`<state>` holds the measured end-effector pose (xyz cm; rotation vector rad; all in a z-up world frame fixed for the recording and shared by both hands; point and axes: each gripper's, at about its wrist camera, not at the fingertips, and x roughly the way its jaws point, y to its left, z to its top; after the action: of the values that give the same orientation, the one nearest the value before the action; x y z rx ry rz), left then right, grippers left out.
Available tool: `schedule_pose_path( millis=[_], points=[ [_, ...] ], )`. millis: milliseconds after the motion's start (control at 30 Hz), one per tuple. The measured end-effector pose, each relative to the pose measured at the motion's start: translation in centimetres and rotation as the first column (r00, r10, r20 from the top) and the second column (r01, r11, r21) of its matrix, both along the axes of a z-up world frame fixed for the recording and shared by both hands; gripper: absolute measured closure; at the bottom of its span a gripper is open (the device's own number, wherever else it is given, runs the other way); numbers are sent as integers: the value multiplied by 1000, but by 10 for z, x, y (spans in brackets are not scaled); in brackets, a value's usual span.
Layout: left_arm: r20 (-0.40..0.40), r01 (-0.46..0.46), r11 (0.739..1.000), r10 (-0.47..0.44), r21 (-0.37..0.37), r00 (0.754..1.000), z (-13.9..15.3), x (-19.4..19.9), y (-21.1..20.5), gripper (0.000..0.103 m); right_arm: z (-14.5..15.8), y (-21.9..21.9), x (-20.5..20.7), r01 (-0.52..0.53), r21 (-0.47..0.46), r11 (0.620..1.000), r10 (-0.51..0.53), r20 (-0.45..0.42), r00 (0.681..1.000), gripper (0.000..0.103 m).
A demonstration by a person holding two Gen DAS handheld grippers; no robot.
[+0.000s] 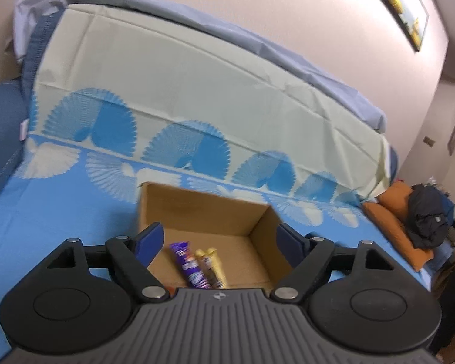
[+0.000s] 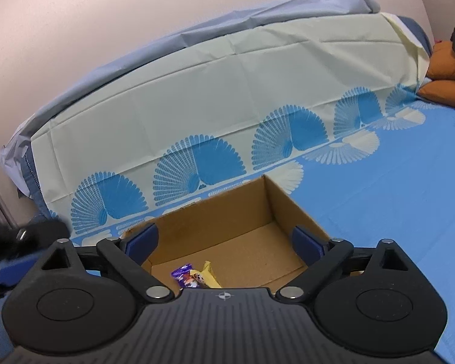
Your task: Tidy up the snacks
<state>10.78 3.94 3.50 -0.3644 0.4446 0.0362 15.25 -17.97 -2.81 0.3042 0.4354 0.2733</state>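
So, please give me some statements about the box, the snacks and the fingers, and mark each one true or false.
1. The cardboard box stands on a blue bedsheet. True.
2. The box is empty. False: a purple snack and a yellow snack lie inside.
3. The left gripper holds a snack. False: its fingers are open, with nothing pressed between them.
4. The right gripper has open fingers. True.

Left gripper point(image 1: 218, 238): ribbed grey housing with small crosshair mark, black linkage arms, silver pivot pins, round black side discs, dark blue finger pads point(image 1: 150, 239). Right gripper point(image 2: 224, 242): identical build, same blue pads point(image 2: 142, 241).
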Motion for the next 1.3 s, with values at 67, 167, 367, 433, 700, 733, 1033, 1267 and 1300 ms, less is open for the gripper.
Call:
schedule_pose_path(
  millis=[67, 167, 367, 433, 700, 733, 1033, 1267, 1300],
  points=[
    [-23, -27, 1000, 27, 1, 999, -1, -8, 5, 18, 3, -2, -4, 5, -10, 1000, -5, 19, 1000, 5],
    [-41, -63, 998, 63, 14, 997, 1, -19, 9, 18, 4, -5, -9, 0, -34, 999, 1, 27, 1000, 1],
    [-69, -74, 997, 75, 10, 995, 3, -38, 13, 17, 11, -8, -30, -51, -91, 995, 55, 37, 998, 1],
    [-84, -73, 997, 73, 3, 994, 2, -44, 14, 17, 14, -11, -37, -64, -98, 993, 67, 31, 997, 1],
    [-124, -18, 998, 25, 55, 992, -18, -64, -8, 1, 34, -19, -76, -127, -256, 958, 127, -17, 992, 1],
    [-137, -10, 998, 19, 63, 990, -25, -67, -12, 1, 28, -21, -81, -117, -269, 956, 116, -18, 993, 1],
    [-242, -16, 996, 35, 83, 970, -72, -82, -26, 0, -10, -4, -91, -189, -358, 914, 165, -97, 981, 1],
    [-256, -33, 997, 51, 75, 965, -74, -79, -21, 0, -16, -3, -86, -199, -351, 915, 163, -130, 978, 1],
    [-258, -33, 996, 53, 79, 965, -74, -79, -21, 0, -17, -3, -85, -201, -350, 915, 165, -131, 978, 1]
  ],
)
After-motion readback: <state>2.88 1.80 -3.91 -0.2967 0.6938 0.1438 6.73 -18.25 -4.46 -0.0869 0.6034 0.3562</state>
